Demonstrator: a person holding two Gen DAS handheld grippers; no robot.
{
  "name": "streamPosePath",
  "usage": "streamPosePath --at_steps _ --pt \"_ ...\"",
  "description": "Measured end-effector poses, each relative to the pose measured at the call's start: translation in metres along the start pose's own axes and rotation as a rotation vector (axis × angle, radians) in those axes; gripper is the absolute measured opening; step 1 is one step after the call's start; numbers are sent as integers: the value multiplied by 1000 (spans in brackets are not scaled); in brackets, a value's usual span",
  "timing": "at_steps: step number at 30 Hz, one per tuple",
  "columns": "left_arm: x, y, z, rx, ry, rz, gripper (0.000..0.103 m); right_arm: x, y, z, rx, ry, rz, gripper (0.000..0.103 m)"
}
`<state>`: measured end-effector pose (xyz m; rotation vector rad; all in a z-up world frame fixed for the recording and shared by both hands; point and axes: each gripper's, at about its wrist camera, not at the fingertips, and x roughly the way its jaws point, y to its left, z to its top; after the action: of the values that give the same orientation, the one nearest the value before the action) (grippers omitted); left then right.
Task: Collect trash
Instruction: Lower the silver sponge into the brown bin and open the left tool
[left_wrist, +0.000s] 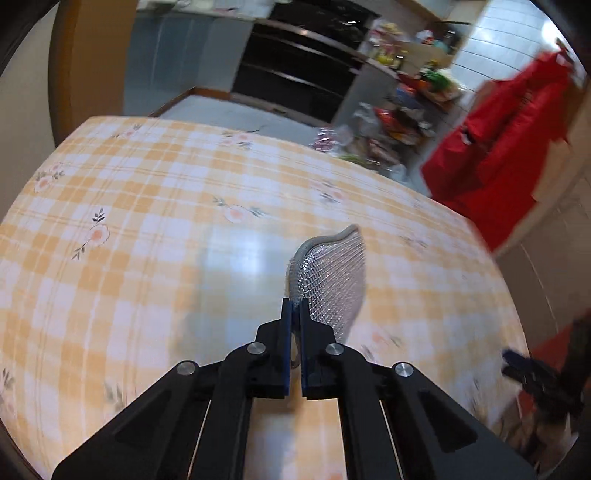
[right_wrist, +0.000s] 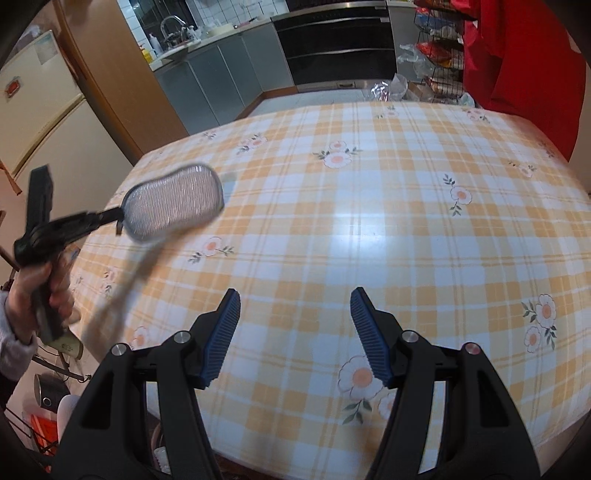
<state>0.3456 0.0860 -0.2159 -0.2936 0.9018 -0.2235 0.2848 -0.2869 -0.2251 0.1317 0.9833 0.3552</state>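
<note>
Kitchen table (right_wrist: 369, 229) in orange-check cloth fills the scene; at nine o'clock a raised hand (right_wrist: 44, 291) steers the left gripper (left_wrist: 294, 314), clenched on a mesh scrubber (left_wrist: 330, 273) aloft, while the right gripper (right_wrist: 293, 332) gapes empty.

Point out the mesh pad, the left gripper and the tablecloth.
mesh pad (right_wrist: 173, 203), right wrist view, middle of its silvery mesh face.
left gripper (left_wrist: 294, 308), left wrist view, between the fingertips pinching the pad's edge.
tablecloth (right_wrist: 369, 229), right wrist view, bare checked patch.
</note>
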Motion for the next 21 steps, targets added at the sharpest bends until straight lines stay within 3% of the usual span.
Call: streamPosePath --at_steps 9,15,18,19,21 --pt "-80 -62 -79 116 61 -127 4 -51 21 -22 -7 -42 14 63" --pt "-119 -85 -142 153 120 -157 4 -89 32 -50 -7 -70 15 63" --pt "-120 -97 -174 225 177 -152 6 -104 36 -67 -11 -74 11 63" --pt "-119 -104 -185 261 188 -130 10 -106 37 -71 -9 -73 10 63" --pt "-125 -109 -197 288 147 -80 54 -111 38 -79 -4 -66 12 63"
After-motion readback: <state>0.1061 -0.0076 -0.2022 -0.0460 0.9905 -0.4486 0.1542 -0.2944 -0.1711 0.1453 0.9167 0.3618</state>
